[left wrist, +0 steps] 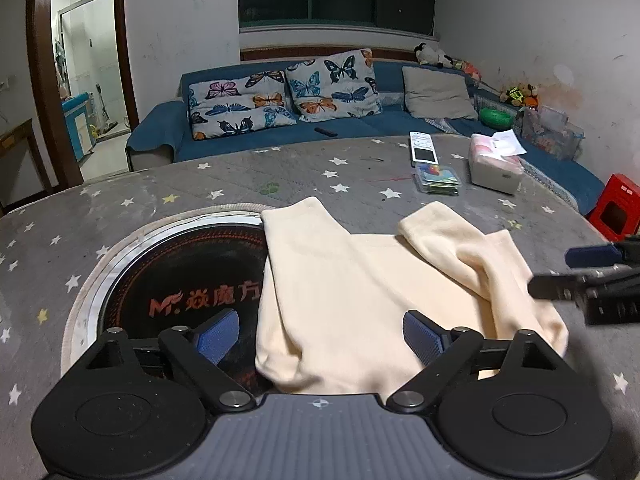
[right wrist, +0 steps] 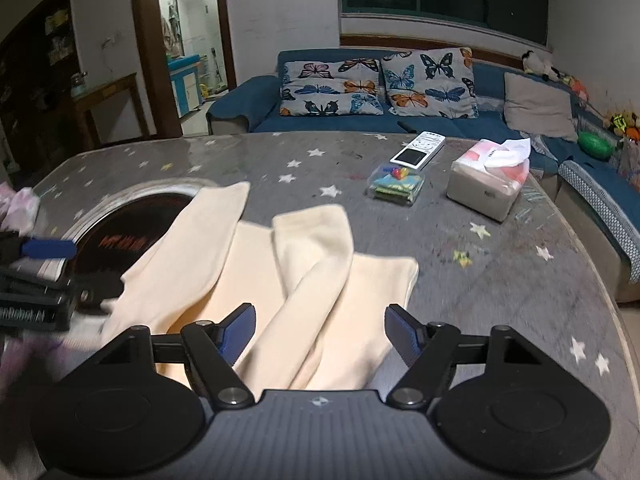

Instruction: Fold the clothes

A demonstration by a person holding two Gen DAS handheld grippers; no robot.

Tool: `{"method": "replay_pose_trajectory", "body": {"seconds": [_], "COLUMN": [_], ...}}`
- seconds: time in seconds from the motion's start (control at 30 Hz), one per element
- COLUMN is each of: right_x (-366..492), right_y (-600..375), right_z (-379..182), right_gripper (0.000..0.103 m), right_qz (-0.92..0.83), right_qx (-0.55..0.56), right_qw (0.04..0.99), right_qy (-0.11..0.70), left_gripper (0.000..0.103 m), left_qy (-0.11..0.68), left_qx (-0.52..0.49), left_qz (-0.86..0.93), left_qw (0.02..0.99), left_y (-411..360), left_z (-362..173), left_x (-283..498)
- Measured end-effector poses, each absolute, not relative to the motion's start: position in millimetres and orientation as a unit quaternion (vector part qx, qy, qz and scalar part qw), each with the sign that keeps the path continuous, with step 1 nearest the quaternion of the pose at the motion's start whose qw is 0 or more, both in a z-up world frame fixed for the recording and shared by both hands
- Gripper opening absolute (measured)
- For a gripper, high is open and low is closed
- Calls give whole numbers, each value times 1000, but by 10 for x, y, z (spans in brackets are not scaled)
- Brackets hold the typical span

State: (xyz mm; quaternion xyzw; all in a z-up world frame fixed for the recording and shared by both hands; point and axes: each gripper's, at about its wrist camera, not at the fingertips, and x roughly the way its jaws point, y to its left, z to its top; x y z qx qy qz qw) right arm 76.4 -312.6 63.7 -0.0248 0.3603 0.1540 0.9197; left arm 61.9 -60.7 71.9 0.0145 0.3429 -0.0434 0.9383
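Notably, the left gripper (left wrist: 320,334) stood wide open, gripping nothing, at lower centre of its view above the cream garment (left wrist: 360,292). The right gripper (right wrist: 320,330) was likewise wide open and empty over the same garment (right wrist: 304,280), which lay mid-frame on the starred table (left wrist: 280,184), overlapping a hob (left wrist: 188,280).

A cream garment (left wrist: 360,296) is seen on a grey tablecloth (left wrist: 280,184) patterned with white stars (a few yellow); butterfly-printed cushions (left wrist: 280,100) are set on a blue sofa (left wrist: 160,128).
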Motion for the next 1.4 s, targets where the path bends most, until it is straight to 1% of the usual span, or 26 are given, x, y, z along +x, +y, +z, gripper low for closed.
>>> {"method": "replay_pose_trajectory", "body": {"seconds": [0.17, 0.27, 0.37, 0.43, 0.47, 0.5, 0.53, 0.57, 0.6, 0.63, 0.7, 0.77, 1.03, 1.13, 1.17, 1.2, 1.27, 1.3, 1.33, 1.37, 1.4], "right_x": [1180, 1398, 1571, 1679, 1714, 1740, 1744, 1742, 1732, 1719, 1668, 1616, 1085, 745, 657, 569, 447, 409, 382, 366, 352], "right_y": [-3127, -3102, -3074, -3064, -3063, -3060, -3062, -3063, -3064, -3067, -3100, -3133, -3657, -3928, -4005, -4081, -4229, -4291, -4348, -4388, -4425], "right_z": [534, 446, 350, 277, 237, 200, 178, 153, 154, 159, 211, 262, 586, 650, 627, 605, 523, 462, 407, 365, 329], "right_gripper": [65, 61, 54, 45, 43, 36, 27, 23, 15, 9, 4, 3, 2, 2, 2, 2, 3, 4, 5, 6, 9], "right_qz": [157, 158, 153, 152, 152, 152, 153, 155, 158, 160, 159, 158, 97, 50, 33, 15, -15, -25, -35, -42, -48], "right_qx": [-1, 9, 20, 29, 31, 31, 31, 30, 29, 28, 26, 23, 30, 33, 36, 39, 51, 61, 70, 72, 74], "right_qw": [913, 910, 908, 905, 903, 902, 901, 902, 903, 904, 909, 914, 945, 955, 955, 954, 948, 942, 938, 936, 933], "right_qy": [376, 384, 391, 397, 401, 404, 404, 401, 398, 395, 383, 372, 311, 292, 294, 296, 315, 328, 336, 343, 348], "left_gripper": [90, 90, 90, 90, 90, 90, 90, 90, 90, 88, 86, 84, 69, 66, 63, 55, 43, 33, 20, 14, 9], "left_qy": [343, 346, 349, 353, 354, 356, 356, 356, 355, 355, 357, 359, 382, 382, 381, 380, 379, 379, 376, 374, 372], "left_qx": [13, 14, 9, 2, -1, -2, -3, -4, -6, -7, -9, -8, -8, -6, -2, -3, -7, -9, -7, -7, -8], "left_qz": [-46, -45, -46, -46, -45, -42, -40, -39, -38, -36, -37, -35, -19, -19, -20, -25, -37, -43, -40, -38, -39], "left_qw": [938, 937, 936, 935, 934, 934, 934, 934, 934, 934, 933, 932, 924, 924, 924, 925, 925, 925, 926, 927, 927], "left_y": [-610, -627, -637, -651, -661, -673, -683, -691, -702, -714, -746, -774, -786, -769, -773, -769, -757, -751, -748, -730, -706], "left_z": [701, 687, 665, 648, 637, 626, 617, 609, 599, 588, 560, 522, 293, 244, 234, 224, 207, 199, 202, 209, 216], "left_x": [842, 996, 1146, 1258, 1318, 1379, 1443, 1507, 1572, 1637, 1776, 1895, 2237, 2272, 2280, 2288, 2303, 2311, 2311, 2304, 2295]}}
